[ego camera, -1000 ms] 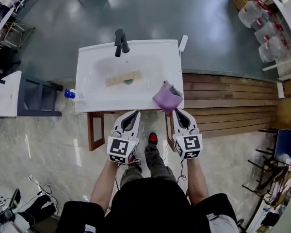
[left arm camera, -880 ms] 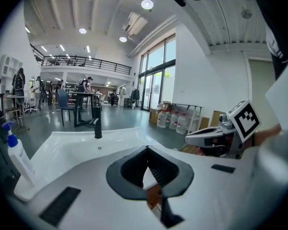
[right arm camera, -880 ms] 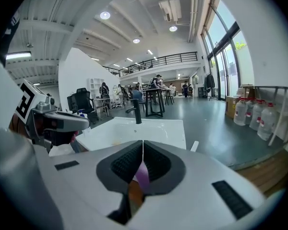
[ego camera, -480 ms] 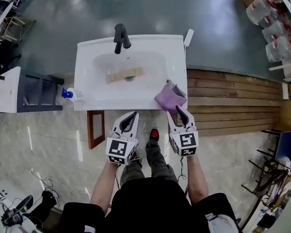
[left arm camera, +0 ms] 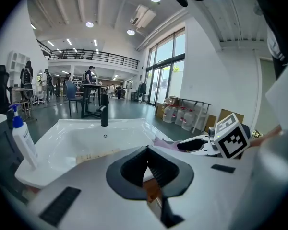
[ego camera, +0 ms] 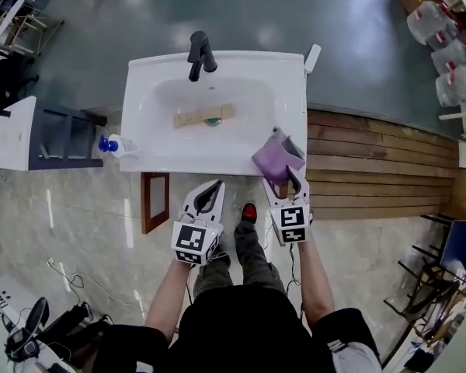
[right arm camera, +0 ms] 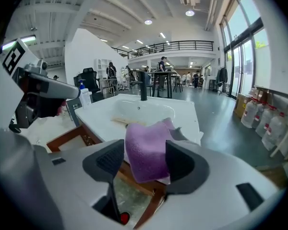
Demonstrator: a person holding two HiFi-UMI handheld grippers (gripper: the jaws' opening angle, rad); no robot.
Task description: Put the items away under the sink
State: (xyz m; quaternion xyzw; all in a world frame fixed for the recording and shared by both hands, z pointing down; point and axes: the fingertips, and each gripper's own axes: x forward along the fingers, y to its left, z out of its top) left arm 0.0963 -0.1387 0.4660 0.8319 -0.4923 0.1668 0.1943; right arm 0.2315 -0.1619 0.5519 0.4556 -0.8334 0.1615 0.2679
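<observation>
A purple cloth (ego camera: 273, 160) lies on the front right corner of the white sink (ego camera: 140, 134) and hangs over its edge. My right gripper (ego camera: 290, 183) is right at that hanging part. Its jaws have just been opening and now stand wide, with the cloth (right arm camera: 149, 147) between the two dark pads, in front of the right gripper (right arm camera: 144, 166). My left gripper (ego camera: 210, 190) is below the sink's front edge, left of the right one. It is shut (left arm camera: 149, 169) with nothing in it. A wooden strip (ego camera: 203, 116) lies in the basin.
A blue-topped soap bottle (ego camera: 116, 145) stands at the sink's front left corner, with a black faucet (ego camera: 198, 54) at the back. An open wooden cabinet door (ego camera: 154, 201) sticks out below the sink. My red-tipped shoe (ego camera: 247, 215) is between the grippers. Wooden planking (ego camera: 373, 162) lies to the right.
The right gripper has drawn closer to the sink's front right corner and the cloth, and sits lower. The left gripper has shifted a little. The camera view has drifted slightly.
</observation>
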